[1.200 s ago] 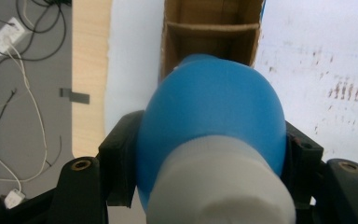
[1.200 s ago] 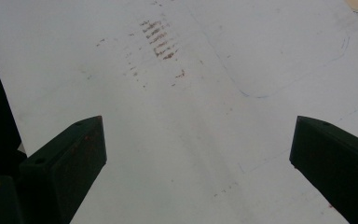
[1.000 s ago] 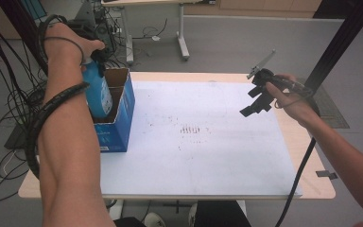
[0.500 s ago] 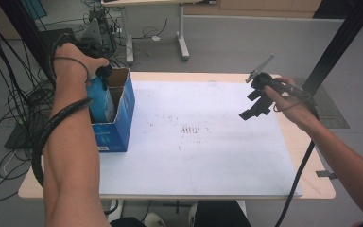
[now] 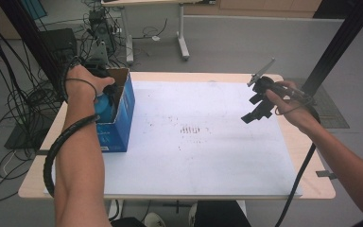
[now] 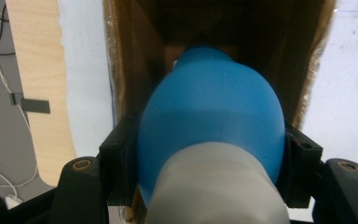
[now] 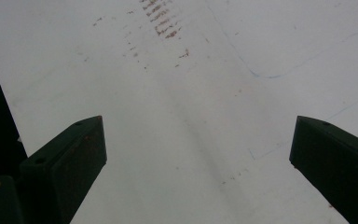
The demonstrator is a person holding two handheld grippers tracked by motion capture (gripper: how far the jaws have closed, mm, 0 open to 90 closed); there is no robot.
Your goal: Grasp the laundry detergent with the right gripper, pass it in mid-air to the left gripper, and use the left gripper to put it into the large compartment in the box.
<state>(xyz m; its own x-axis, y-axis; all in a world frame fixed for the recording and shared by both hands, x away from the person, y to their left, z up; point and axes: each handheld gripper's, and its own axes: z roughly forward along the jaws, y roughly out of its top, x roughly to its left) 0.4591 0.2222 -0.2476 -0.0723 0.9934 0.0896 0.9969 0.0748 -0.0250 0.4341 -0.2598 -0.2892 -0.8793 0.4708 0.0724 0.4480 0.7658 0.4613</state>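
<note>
Two grippers are in my hands, and the work is all on the left one. My left gripper (image 6: 205, 154) is clamping a blue rubber bulb (image 6: 212, 121), a squeeze blower by its look, with a grey neck (image 6: 216, 186) nearest the camera, and I am lowering it nose-first into the open blue cardboard box (image 5: 120, 113). In the left gripper view the bulb's far end is already inside the box's brown walls (image 6: 130, 70), while its widest part is sitting about level with the rim. I am judging this as the placing step, roughly halfway down.

My right gripper (image 5: 257, 106) is hanging well to the right of the box, above the white table sheet (image 5: 194, 156), with its jaws spread wide and nothing between them.

Next I am going to need a straight descent, keeping the bulb off the box walls, until it is resting on the bottom, which is too dark to make out. Then I should be opening the jaws and lifting straight up, so the light box is not dragged along.
</note>
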